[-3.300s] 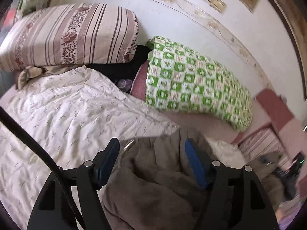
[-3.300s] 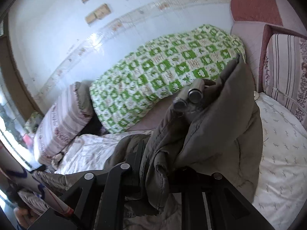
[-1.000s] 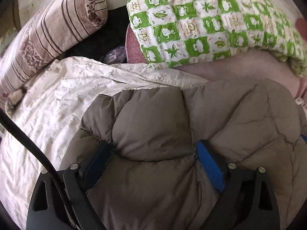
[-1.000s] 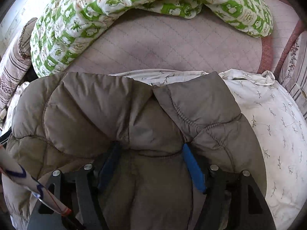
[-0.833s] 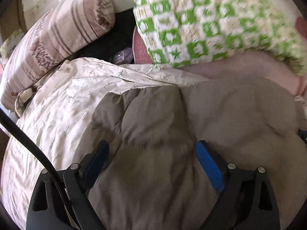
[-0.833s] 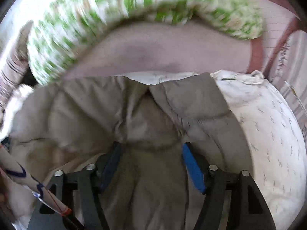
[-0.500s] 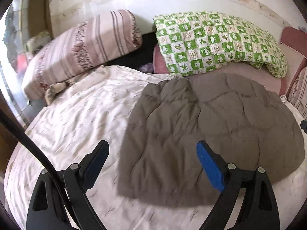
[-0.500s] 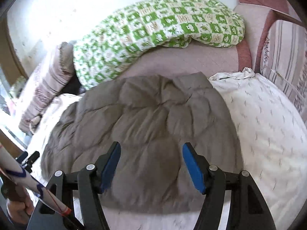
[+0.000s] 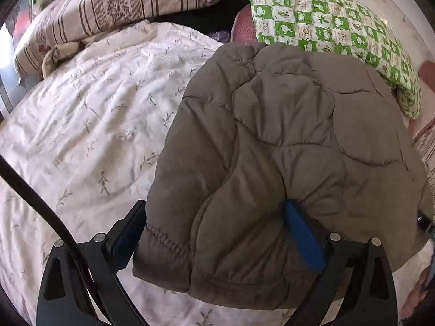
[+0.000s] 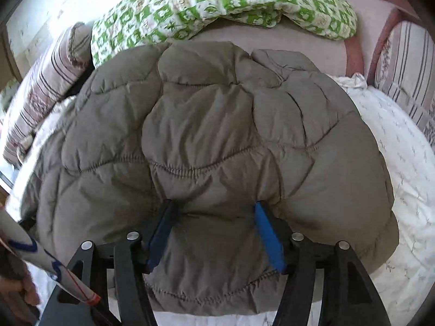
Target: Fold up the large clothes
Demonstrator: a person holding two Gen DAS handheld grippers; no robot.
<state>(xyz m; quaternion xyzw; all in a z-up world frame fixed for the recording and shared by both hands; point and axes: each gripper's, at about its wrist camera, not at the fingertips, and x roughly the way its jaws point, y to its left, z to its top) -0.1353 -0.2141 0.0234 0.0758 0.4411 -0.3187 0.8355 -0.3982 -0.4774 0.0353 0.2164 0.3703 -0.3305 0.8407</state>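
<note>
A grey-brown quilted puffer jacket (image 9: 285,135) lies folded on the white floral bedsheet (image 9: 95,122). It also fills the right wrist view (image 10: 212,141). My left gripper (image 9: 214,217) is open, its blue-padded fingers (image 9: 301,233) straddling the jacket's near left corner, with padding bulging between them. My right gripper (image 10: 212,225) is open too, its fingers (image 10: 267,233) pressed into the jacket's near edge on both sides of a bulge. Neither pair of jaws is closed on the cloth.
A green-and-white checked quilt (image 9: 326,27) lies behind the jacket; it also shows in the right wrist view (image 10: 217,2). A striped pillow (image 9: 114,2) sits at the far left, another (image 10: 407,68) at the right. A pink mattress (image 10: 312,46) shows beyond the sheet.
Both grippers had let go of the jacket and pulled back above it; now they have come down again onto its near edge, fingers open around the padding.
</note>
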